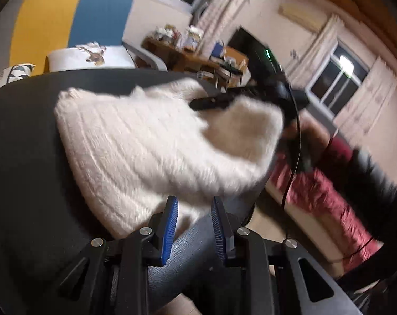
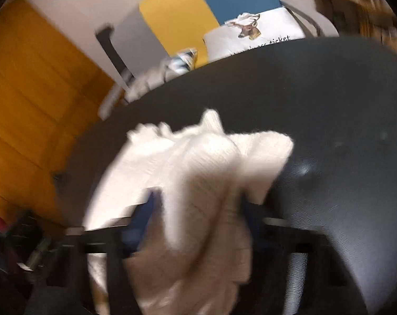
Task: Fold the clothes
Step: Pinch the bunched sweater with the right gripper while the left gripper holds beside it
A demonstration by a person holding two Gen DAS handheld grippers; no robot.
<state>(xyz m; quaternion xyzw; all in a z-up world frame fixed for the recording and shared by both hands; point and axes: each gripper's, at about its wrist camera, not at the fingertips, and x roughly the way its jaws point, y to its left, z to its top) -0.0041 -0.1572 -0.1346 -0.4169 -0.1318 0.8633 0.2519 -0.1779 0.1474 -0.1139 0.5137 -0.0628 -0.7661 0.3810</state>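
1. The white knitted sweater (image 1: 151, 141) lies on a dark round table (image 1: 22, 144), bunched into a rough wedge. In the left wrist view its long axis runs from the far left corner down toward the near right edge of the table, where the cloth is gathered and lifted.

2. The right gripper (image 2: 195, 210) has a thick fold of the sweater (image 2: 198, 173) between its fingers. The view is blurred, but the cloth fills the gap and drapes over the front, so I judge it clamped on that fold. From the left wrist view the same gripper (image 1: 211, 102) reaches in over the far right end of the sweater.

3. The left gripper (image 1: 194, 223) hangs at the near edge, fingers parted. The near hem just enters the gap at the left finger, but the blue pads (image 1: 169, 225) do not press on it; nothing is held.

4. For the next fold, the free cloth lies ahead and to the left of the left fingers, so the left hand is the nearer one to take that end while the right holds its fold.

5. Beyond the table sit a printed white cushion (image 1: 93, 56), a yellow and blue panel (image 1: 67, 18) and a cluttered shelf (image 1: 198, 52).
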